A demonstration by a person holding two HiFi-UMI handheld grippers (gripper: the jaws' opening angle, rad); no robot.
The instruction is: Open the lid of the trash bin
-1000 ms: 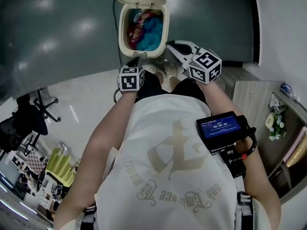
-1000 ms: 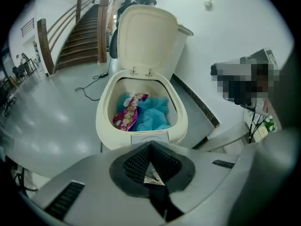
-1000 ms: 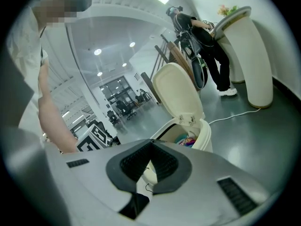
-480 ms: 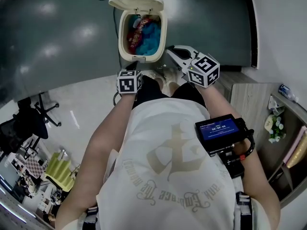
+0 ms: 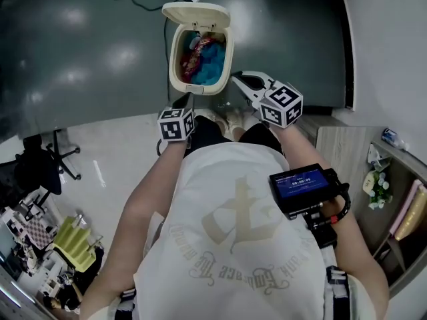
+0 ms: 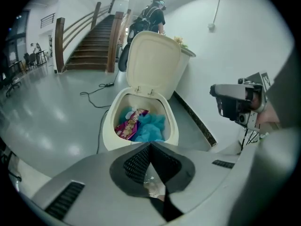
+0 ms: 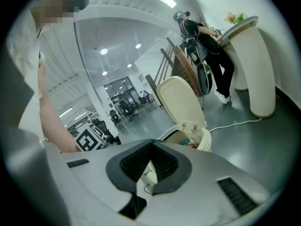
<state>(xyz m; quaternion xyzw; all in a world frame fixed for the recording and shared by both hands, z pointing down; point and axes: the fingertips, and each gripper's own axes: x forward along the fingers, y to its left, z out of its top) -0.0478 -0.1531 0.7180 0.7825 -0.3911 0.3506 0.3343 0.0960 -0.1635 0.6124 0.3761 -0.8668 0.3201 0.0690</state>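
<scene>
Head view shows the trash bin (image 5: 200,90) on the floor ahead of the person, its lid (image 5: 197,13) raised and blue and pink rubbish (image 5: 203,53) inside. The left gripper (image 5: 185,100), clenched on nothing, is close to the near rim, and whether it touches is unclear. The right gripper (image 5: 237,79), also clenched and empty, hangs beside the bin, and in the right gripper view its jaws hide most of the bin.

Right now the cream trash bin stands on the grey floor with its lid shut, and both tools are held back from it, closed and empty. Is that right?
Not quite. The lid is not shut: it stands open, hinged up at the back of the trash bin, with rubbish showing inside, as the left gripper view shows. The rest holds: the left tool and right tool are back from it, closed and empty.
</scene>
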